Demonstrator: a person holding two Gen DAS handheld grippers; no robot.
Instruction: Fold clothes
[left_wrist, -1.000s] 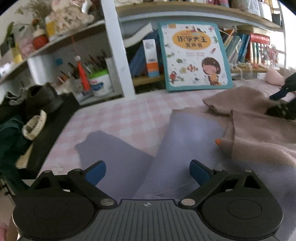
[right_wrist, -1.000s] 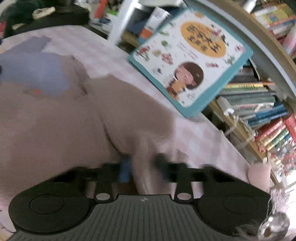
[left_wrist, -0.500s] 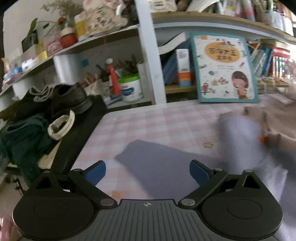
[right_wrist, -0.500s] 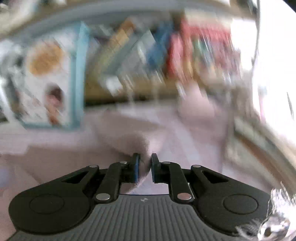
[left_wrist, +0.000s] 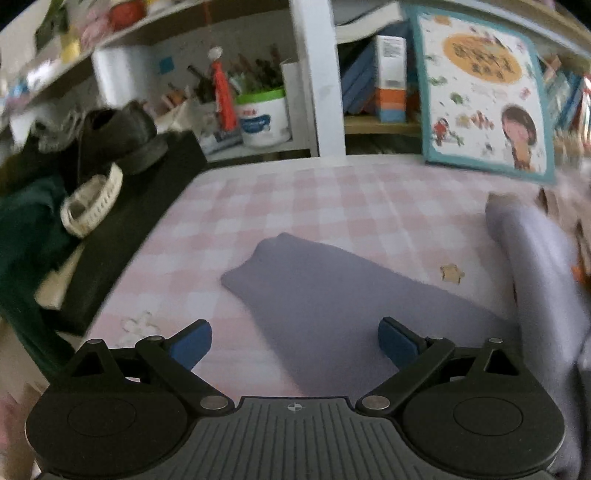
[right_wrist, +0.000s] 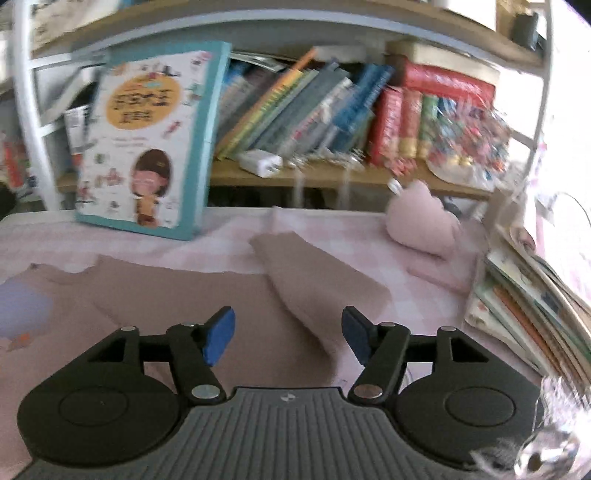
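A lavender sleeve lies flat on the pink checked tablecloth. My left gripper hovers over its near end, jaws wide and closing, pads touching nothing. More lavender cloth runs along the right edge. In the right wrist view a mauve knit garment is spread out, with its sleeve folded across toward the back. My right gripper is just above that cloth; its jaws are opening and the blue pads grip nothing.
A picture book leans on the shelf behind the table. Dark shoes and a dark green cloth lie off the left edge. A pink plush and a stack of books crowd the right side.
The right gripper was pinched shut on the mauve cloth, then let it go and opened while rolling level. The left gripper slid left, bringing the lavender sleeve between its fingers.
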